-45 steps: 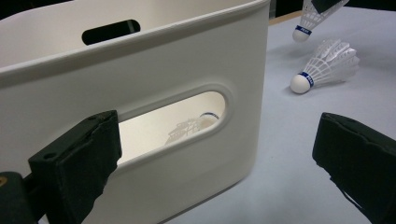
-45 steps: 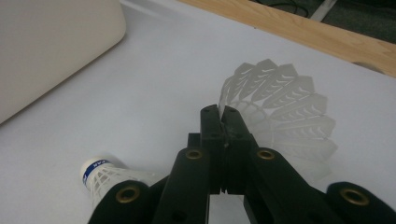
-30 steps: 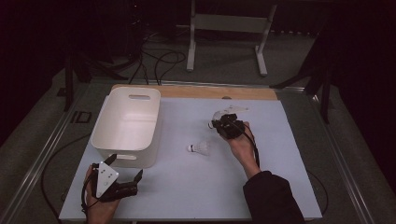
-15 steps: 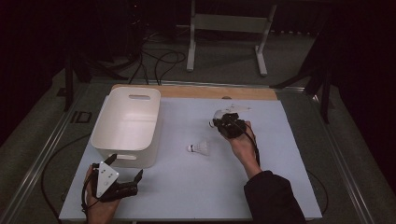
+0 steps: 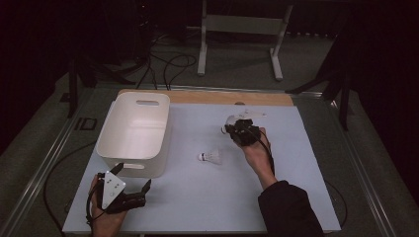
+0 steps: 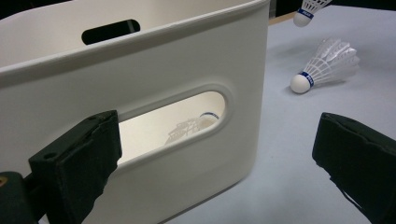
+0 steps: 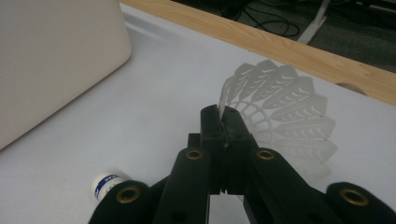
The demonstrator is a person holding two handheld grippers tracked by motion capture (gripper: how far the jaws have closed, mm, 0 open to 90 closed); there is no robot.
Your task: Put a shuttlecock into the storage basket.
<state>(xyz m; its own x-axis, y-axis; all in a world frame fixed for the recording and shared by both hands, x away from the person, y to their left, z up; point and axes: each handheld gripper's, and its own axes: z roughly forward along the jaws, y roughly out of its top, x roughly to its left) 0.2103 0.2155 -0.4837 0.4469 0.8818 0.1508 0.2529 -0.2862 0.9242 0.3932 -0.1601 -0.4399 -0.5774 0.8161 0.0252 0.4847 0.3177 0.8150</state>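
Your right gripper (image 7: 223, 122), jaws clamped on a shuttlecock's (image 7: 285, 112) feathers near the table's (image 5: 296, 197) far edge, while your left gripper (image 5: 132, 191) gapes empty.

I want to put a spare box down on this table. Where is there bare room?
The widest bare stretch lies along the near edge, between the left gripper and the sleeve. The far right corner beyond the right gripper is bare too. It is tighter between bin, loose shuttlecock and held shuttlecock.

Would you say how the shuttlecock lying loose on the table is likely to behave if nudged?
The shuttlecock looks very light, so it would likely skid. Lying on its side, it may roll in an arc around its rounded cork. Its thin feather skirt probably crushes easily.
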